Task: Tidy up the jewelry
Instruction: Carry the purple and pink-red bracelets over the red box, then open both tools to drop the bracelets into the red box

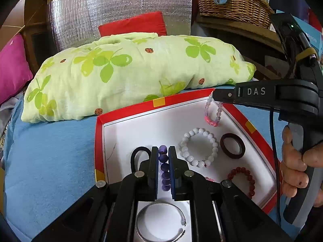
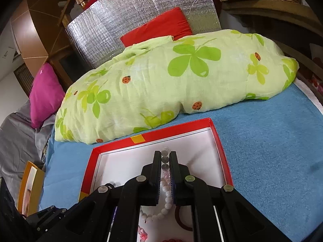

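Note:
A red box (image 1: pixel 129 109) with a white inside lies on the blue blanket. My left gripper (image 1: pixel 163 151) is shut on a purple bead bracelet (image 1: pixel 164 167) over the box. My right gripper (image 1: pixel 215 96), seen in the left wrist view, is shut on a clear and pink bead bracelet (image 1: pixel 214 114) that hangs over the box's far right corner. In the right wrist view that gripper (image 2: pixel 165 155) pinches the clear beads (image 2: pixel 165 159). In the box lie a white bead bracelet (image 1: pixel 198 147), a dark brown ring bangle (image 1: pixel 232 145), a red bead bracelet (image 1: pixel 245 180), a silver cuff (image 1: pixel 160 221) and a black hair tie (image 1: pixel 139 155).
A green clover-print pillow (image 1: pixel 129 72) lies just behind the box. A red cushion (image 1: pixel 137 25) and a silver foil panel (image 1: pixel 121 6) stand behind it. A magenta cushion (image 1: pixel 12 68) is at the left. A wicker basket (image 1: pixel 232 2) sits at the upper right.

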A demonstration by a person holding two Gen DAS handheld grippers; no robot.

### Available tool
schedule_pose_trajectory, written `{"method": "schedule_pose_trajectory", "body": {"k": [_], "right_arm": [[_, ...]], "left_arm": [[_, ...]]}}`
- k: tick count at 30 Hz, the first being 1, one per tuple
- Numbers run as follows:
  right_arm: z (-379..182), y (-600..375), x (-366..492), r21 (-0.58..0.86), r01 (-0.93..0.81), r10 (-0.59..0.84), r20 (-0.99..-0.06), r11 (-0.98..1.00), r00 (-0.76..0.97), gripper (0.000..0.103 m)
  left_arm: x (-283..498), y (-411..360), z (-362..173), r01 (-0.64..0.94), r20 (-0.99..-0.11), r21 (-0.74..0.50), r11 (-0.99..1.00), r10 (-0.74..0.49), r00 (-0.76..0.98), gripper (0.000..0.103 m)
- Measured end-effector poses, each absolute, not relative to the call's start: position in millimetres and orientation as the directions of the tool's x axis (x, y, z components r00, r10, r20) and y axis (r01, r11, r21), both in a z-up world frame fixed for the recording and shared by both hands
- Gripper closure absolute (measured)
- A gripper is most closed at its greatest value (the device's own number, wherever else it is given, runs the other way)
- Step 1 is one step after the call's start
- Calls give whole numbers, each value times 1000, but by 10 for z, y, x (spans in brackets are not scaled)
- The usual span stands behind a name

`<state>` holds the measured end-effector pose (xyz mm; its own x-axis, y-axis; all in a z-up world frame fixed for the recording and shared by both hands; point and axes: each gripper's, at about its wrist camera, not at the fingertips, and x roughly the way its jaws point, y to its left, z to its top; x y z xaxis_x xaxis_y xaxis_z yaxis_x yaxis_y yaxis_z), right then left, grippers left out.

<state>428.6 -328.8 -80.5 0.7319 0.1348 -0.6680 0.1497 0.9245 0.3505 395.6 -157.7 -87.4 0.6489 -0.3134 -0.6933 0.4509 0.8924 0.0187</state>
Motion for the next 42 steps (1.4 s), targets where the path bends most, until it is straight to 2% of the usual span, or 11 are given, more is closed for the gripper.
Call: {"method": "schedule_pose_trajectory", "body": {"k": [15,27,29,31,32,35,36,38,42], "right_arm": [[-1008,-3369,4514,376,179,147,-692,909,707,94],[-1149,-3527,4597,376,245,117,-722,894,682,93],[-1144,-3537,4587,369,255,104,-723,894,683,93],[-1143,-3536,4582,361,261,95,-726,895,681,93],[-1145,-3536,4578,354,266,86,-729,897,679,92],[-1166,-3544,4563,351,276,86,-742,895,664,87],[-1171,-3552,4550,353,279,89,-746,893,660,85],[-1177,-3564,4523,357,283,92,-750,890,655,76],[-1145,-3568,4436,354,277,93,-748,894,657,75]], "left_arm": [[4125,-1624,-1030,464,-725,-9,886,-325,607,93],[4214,-1654,-1105,443,-778,-9,896,-284,560,92],[4232,-1654,-1115,439,-784,-10,899,-279,554,78],[4225,-1646,-1114,428,-783,4,904,-263,564,43],[4210,-1645,-1106,421,-776,18,907,-253,578,39],[4180,-1635,-1071,417,-771,22,909,-251,586,36],[4184,-1624,-1062,410,-774,15,912,-249,582,32],[4173,-1607,-1040,396,-770,15,918,-242,590,29],[4126,-1594,-995,370,-765,55,927,-200,613,28]]}}
